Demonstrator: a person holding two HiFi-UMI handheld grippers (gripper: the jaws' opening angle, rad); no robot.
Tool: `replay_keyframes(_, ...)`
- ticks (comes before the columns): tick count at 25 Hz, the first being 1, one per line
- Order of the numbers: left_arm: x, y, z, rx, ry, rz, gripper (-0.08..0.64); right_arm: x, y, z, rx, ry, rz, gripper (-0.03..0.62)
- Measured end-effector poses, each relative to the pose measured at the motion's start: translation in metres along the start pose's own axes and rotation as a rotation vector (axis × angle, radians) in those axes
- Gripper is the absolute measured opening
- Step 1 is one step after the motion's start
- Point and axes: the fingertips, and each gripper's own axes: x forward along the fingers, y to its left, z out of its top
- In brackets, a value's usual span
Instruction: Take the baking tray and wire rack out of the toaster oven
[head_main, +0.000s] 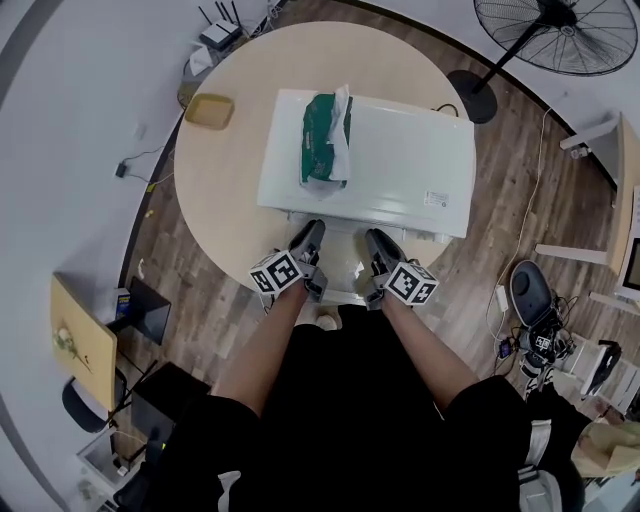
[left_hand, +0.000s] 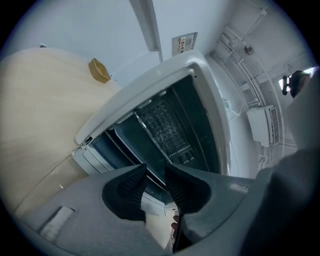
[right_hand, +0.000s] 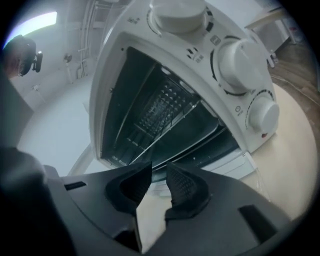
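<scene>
A white toaster oven (head_main: 400, 160) stands on a round beige table (head_main: 215, 215), its door folded down toward me. Inside, the left gripper view shows a dark baking tray (left_hand: 131, 145) on a low slot and a wire rack (left_hand: 165, 125) above it. The right gripper view shows the same rack (right_hand: 160, 107) and tray (right_hand: 202, 135). My left gripper (head_main: 312, 235) (left_hand: 155, 172) and right gripper (head_main: 375, 242) (right_hand: 159, 171) hover side by side just in front of the oven's mouth. Both are open a little, with nothing between the jaws.
A green bag (head_main: 322, 140) lies on top of the oven. A small yellow dish (head_main: 209, 110) sits at the table's far left. The oven's white knobs (right_hand: 240, 60) are on its right side. A standing fan (head_main: 560, 30) and cluttered furniture surround the table.
</scene>
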Motion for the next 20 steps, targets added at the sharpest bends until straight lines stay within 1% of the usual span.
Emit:
replay_keyframes(3, 0.017, 0.01, -0.002, -0.039, 0.017, 0.018, 0.127, 0.015, -0.013, -0.001, 0.081, 0.018, -0.019, 0.104)
replay_keyframes(5, 0.024, 0.015, -0.003, -0.065, 0.015, 0.031, 0.137, 0.019, -0.022, 0.003, 0.14, -0.001, -0.033, 0.109)
replay_keyframes(9, 0.036, 0.025, 0.004, -0.199, -0.047, 0.054, 0.146, 0.028, -0.035, 0.015, 0.236, -0.074, -0.064, 0.125)
replay_keyframes(10, 0.039, 0.027, 0.006, -0.217, -0.055, 0.058, 0.147, 0.031, -0.036, 0.018, 0.254, -0.091, -0.066, 0.13)
replay_keyframes(15, 0.05, 0.032, 0.007, -0.244, -0.078, 0.071, 0.152, 0.038, -0.042, 0.025, 0.303, -0.132, -0.067, 0.132)
replay_keyframes(20, 0.059, 0.038, 0.009, -0.316, -0.117, 0.078, 0.158, 0.042, -0.054, 0.03, 0.366, -0.167, -0.098, 0.132)
